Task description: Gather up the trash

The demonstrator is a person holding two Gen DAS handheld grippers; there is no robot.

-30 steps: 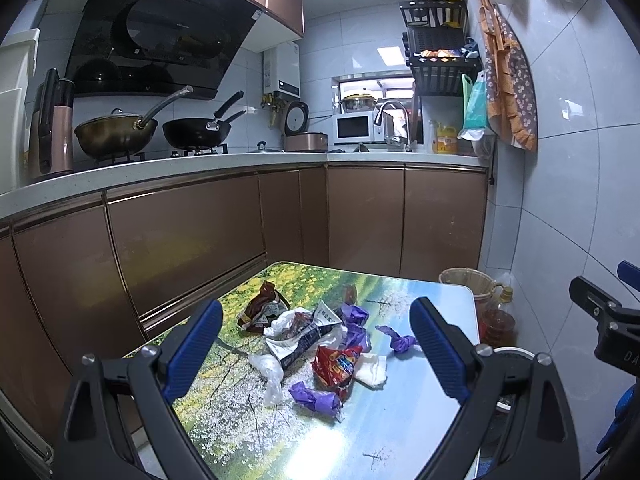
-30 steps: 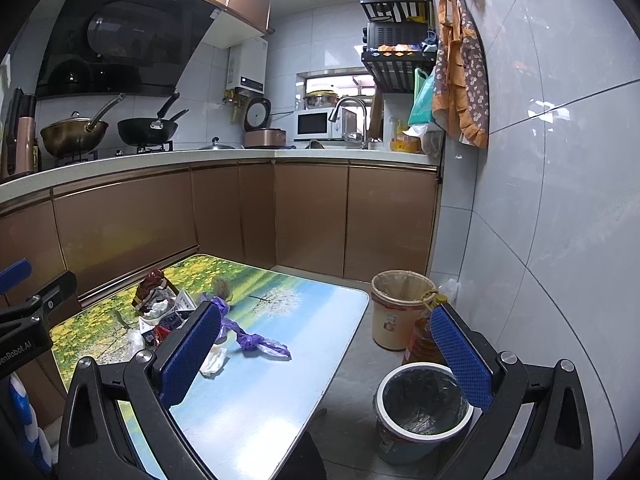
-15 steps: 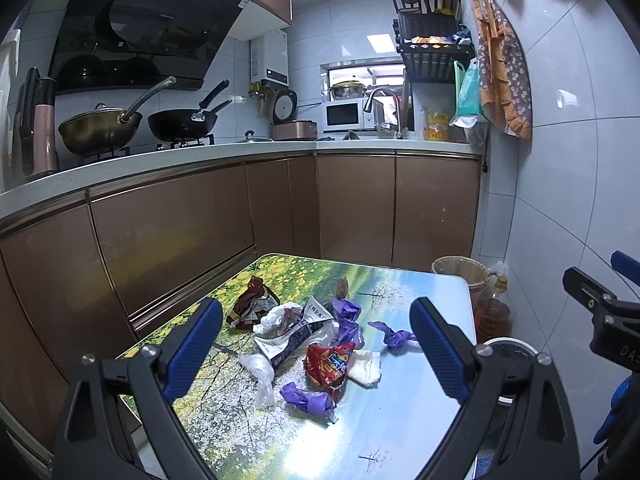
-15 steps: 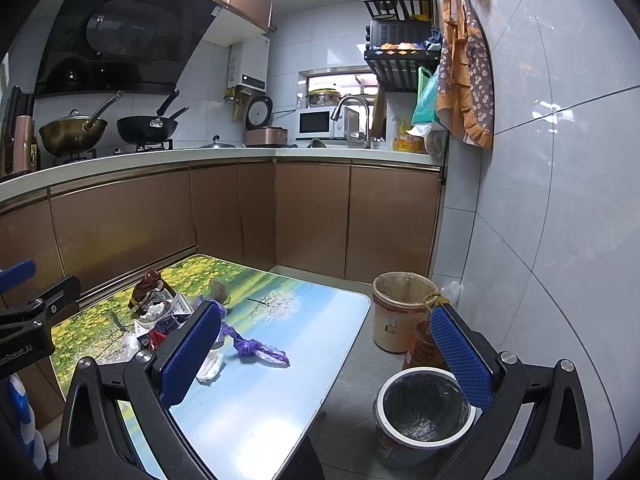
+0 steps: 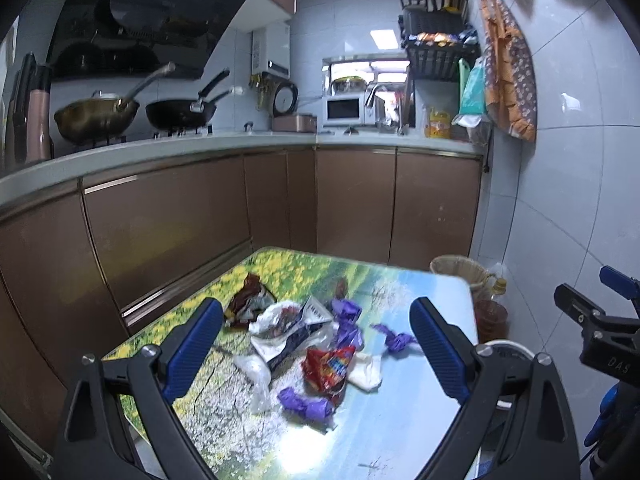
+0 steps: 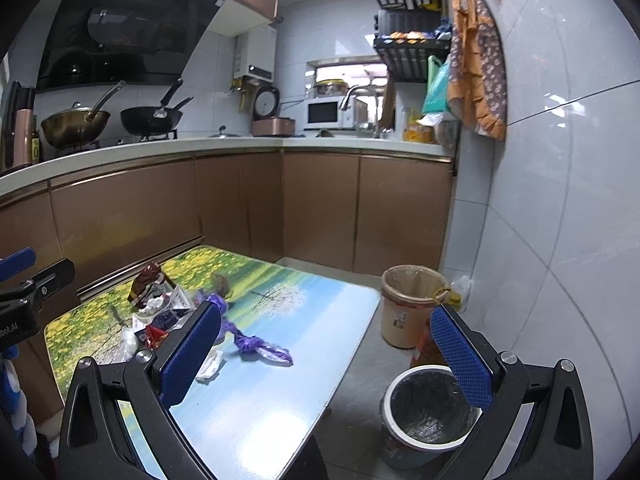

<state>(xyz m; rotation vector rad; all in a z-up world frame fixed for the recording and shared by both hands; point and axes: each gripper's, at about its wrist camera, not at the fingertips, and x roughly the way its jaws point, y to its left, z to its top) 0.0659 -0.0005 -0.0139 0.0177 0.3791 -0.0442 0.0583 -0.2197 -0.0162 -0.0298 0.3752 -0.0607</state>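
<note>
Left hand-held gripper (image 5: 316,336) and right hand-held gripper (image 6: 326,346) both hang over the table (image 5: 400,420) with fingers spread wide and nothing between them.

The trash lies in a loose heap on the table's scenic printed top: a red snack wrapper (image 5: 328,368) at the middle, a purple wrapper (image 5: 306,400) just in front of it, a white and dark blue packet (image 5: 296,332) behind it, a crumpled white tissue (image 5: 366,372) touching its right side, a brown wrapper (image 5: 246,302) at the far left, and another purple wrapper (image 6: 260,346) lying apart toward the right edge. On the floor right of the table stand a white bin with a black liner (image 6: 430,408) and, further back, a beige bin (image 6: 412,304) by the tiled wall.
</note>
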